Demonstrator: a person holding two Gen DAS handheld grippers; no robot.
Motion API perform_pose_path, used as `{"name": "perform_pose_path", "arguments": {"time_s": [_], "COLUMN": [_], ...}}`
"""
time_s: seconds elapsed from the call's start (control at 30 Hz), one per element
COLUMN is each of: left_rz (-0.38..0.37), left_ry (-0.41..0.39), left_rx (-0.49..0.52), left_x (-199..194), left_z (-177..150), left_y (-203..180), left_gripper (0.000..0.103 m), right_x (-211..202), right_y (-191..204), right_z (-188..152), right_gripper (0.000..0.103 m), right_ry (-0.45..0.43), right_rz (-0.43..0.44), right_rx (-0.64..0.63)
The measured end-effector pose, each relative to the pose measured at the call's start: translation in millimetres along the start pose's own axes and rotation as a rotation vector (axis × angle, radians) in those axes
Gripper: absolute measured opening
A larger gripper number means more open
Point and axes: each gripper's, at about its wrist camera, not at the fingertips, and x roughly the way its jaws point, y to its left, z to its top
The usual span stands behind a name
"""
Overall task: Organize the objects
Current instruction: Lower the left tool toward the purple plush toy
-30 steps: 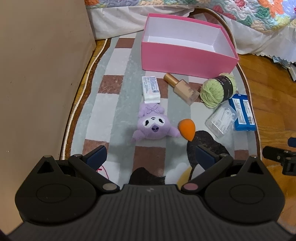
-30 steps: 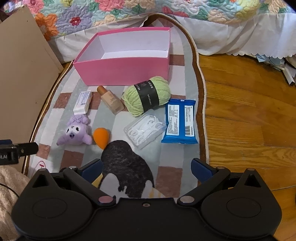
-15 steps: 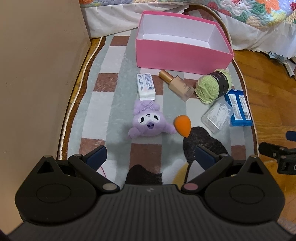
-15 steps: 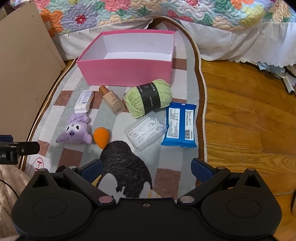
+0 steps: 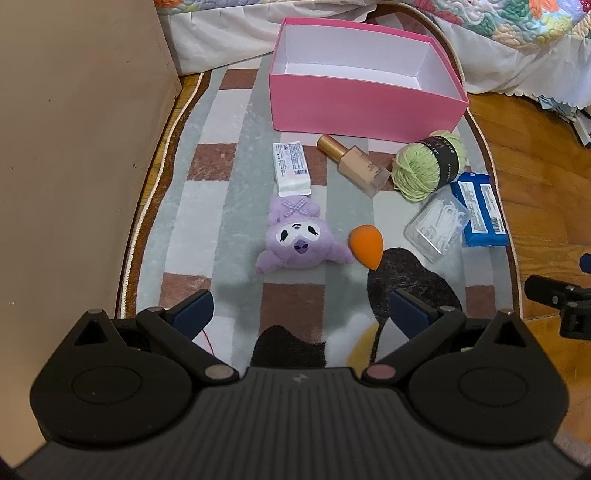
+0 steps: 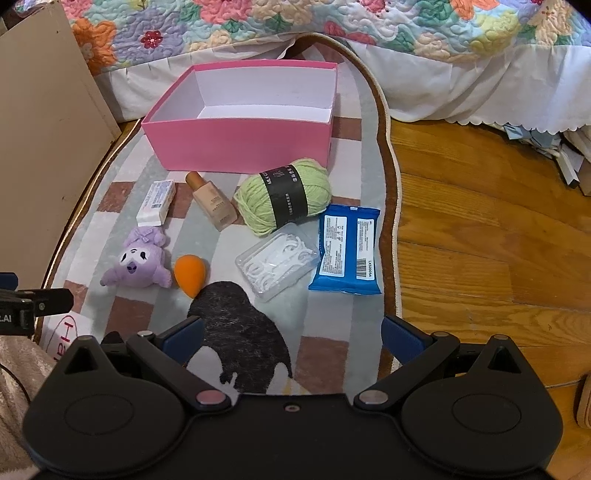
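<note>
The pink box (image 5: pixel 365 107) stands open at the far end of the rug (image 5: pixel 221 206), just in front of the bed (image 6: pixel 332 33), with its long axis going left to right across the rug. In front of it lie the other things: a small white packet (image 5: pixel 290 168) and a beige bottle (image 5: pixel 354 164) whose gold cap points toward the box, then a ball of green yarn (image 6: pixel 282 195) lying on its side. Nearer are a purple plush toy (image 5: pixel 295 240), an orange sponge (image 5: pixel 366 245) with its tip pointing toward the camera, a clear case of floss picks (image 6: pixel 277 264) and a blue wipes pack (image 6: pixel 347 249). The left gripper (image 5: pixel 301 314) and the right gripper (image 6: pixel 291 332) both hover over the near part of the rug, fingers wide apart and holding nothing.
</note>
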Motion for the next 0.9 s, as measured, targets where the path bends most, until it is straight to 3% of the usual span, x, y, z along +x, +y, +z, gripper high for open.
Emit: {"name": "perform_pose_path", "arguments": {"time_s": [0.2,0.4,0.6,0.77,0.9], "left_rz": [-0.012,0.035,0.1,0.051,-0.024], "left_ry": [-0.004,-0.04,-0.149,-0.147,-0.147], "left_rx": [0.022,0.077,0.192,0.172,0.088], "left_x": [-10,-31,-43,-25,-2], "left_z": [3,30,61,84,88], "left_y": [2,16,15,19,34], "left_gripper": [0.103,0.1,0.1,0.1,0.099], "right_x": [-3,-30,-42,-45,-15], "right_y": [1,10,29,66,83], "right_z": [0,11,42,53,63], "right_gripper": [0.103,0.099,0.094,0.101,0.101], "right_ry": [-0.01,-0.158,-0.261,-0.427,-0.372], "right_rz": [0.023,0.093,0.241,0.222,0.285], "right_rx": [-0.028,-0.141,-0.265,-0.442,-0.51]}}
